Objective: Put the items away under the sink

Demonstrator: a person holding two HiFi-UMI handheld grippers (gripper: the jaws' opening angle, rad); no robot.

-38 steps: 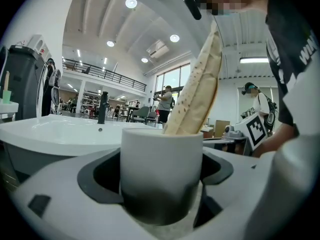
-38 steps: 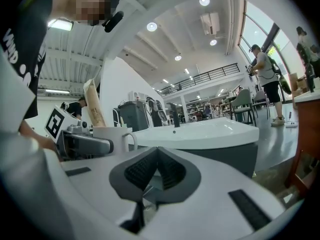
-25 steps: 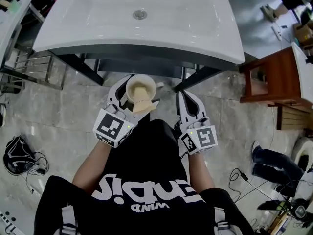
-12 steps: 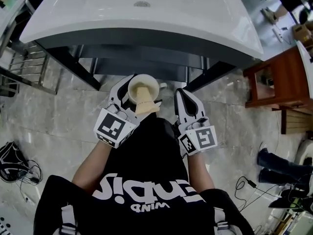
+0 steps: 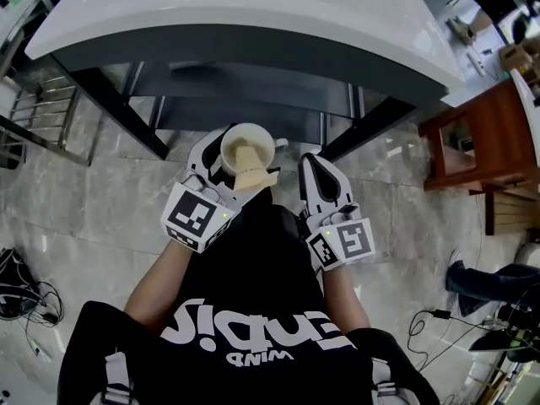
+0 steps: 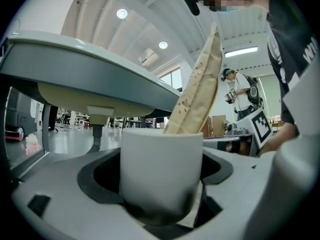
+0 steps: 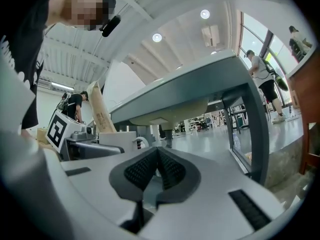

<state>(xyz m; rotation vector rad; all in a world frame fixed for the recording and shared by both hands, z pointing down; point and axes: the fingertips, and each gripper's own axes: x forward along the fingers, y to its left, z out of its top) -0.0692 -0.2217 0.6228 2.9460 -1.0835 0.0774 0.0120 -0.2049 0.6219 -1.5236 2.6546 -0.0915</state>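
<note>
My left gripper (image 5: 226, 160) is shut on a white mug (image 5: 246, 148), upright, with a folded beige paper packet (image 5: 250, 172) standing in it. In the left gripper view the mug (image 6: 161, 170) fills the space between the jaws and the packet (image 6: 198, 90) sticks up out of it. My right gripper (image 5: 319, 172) is shut and holds nothing; its ribbed pads (image 7: 169, 171) meet in the right gripper view. Both grippers hang low in front of the white sink (image 5: 253, 11), whose underside (image 6: 85, 79) shows above. A dark shelf (image 5: 245, 83) lies under the sink.
Black metal legs (image 5: 114, 108) carry the sink on both sides. A brown wooden cabinet (image 5: 477, 137) stands at the right and a metal rack (image 5: 25, 116) at the left. The floor is grey tile, with cables (image 5: 21, 298) at the lower left. Other people stand in the background.
The view has dropped lower: the sink basin slid up out of sight and the shelf under it came into view. Both grippers keep their hold and places.
</note>
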